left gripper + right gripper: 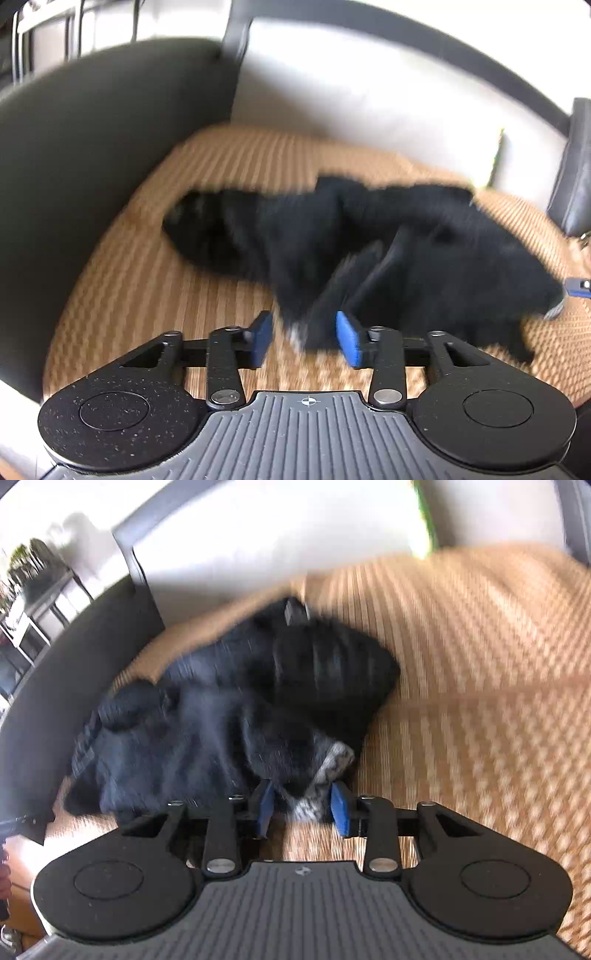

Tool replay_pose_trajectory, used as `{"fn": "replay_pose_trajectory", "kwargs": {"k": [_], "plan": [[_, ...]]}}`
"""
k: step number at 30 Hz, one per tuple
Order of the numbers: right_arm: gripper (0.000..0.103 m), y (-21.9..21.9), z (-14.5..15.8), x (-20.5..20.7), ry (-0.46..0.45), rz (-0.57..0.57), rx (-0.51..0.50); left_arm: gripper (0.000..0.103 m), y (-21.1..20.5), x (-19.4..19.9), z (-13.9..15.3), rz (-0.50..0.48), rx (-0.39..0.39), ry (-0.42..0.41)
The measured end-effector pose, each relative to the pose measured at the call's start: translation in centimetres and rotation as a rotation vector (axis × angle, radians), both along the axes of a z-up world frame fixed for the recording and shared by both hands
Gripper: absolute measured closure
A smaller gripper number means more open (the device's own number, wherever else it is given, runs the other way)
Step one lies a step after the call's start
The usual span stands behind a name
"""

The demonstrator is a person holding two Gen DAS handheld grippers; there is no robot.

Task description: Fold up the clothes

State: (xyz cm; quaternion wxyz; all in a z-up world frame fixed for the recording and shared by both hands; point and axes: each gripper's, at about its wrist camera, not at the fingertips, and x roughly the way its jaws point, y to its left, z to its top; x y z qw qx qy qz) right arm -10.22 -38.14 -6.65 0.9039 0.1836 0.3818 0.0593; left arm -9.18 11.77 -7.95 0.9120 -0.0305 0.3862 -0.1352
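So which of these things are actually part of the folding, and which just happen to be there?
Part of the job:
- black garment, crumpled on the woven mat
- left gripper, open at its hem
- right gripper, open around a grey edge

Just there:
- dark armrest
- white cushion

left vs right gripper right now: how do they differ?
Left gripper sits at a plain black edge of the dark garment; right gripper sits at a grey-white patterned band. Left's jaws stand slightly wider apart than right's. Shared: both open with cloth between the blue pads, above the woven mat.
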Motion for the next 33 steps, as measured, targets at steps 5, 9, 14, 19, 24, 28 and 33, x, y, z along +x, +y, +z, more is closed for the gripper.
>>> {"fn": "replay_pose_trajectory", "kwargs": {"k": [5, 9, 14, 19, 24, 28, 33], "plan": [[0.043, 1.8, 2.6, -0.1, -0.085, 0.021, 0.027, 0.033, -3.5, 1.9, 0.1, -0.091, 0.027, -0.025], [0.043, 4.7, 2.9, -0.2, -0.079, 0.092, 0.055, 0.029, -6.7, 3.7, -1.6, -0.162, 0.069, 0.009], [0.043, 7.7, 1.8, -0.8, -0.036, 0.145, 0.070, 0.053, -7.0, 2.9, -4.0, -0.192, 0.058, 0.058], [0.043, 9.7, 1.4, -1.1, 0.001, 0.162, 0.100, 0.100, -6.6, 1.2, -5.1, -0.198, 0.043, 0.111], [0.040, 11.7, 1.0, -1.5, 0.019, 0.186, 0.120, 0.101, -7.9, -1.6, -5.1, -0.285, -0.002, 0.097], [0.040, 13.2, 0.5, -1.9, 0.037, 0.197, 0.132, 0.101, -9.2, -3.6, -5.4, -0.331, 0.037, 0.091], [0.040, 12.8, 0.7, -2.2, 0.033, 0.190, 0.093, 0.073, -8.8, -2.7, -3.8, -0.277, 0.044, 0.032]]}}
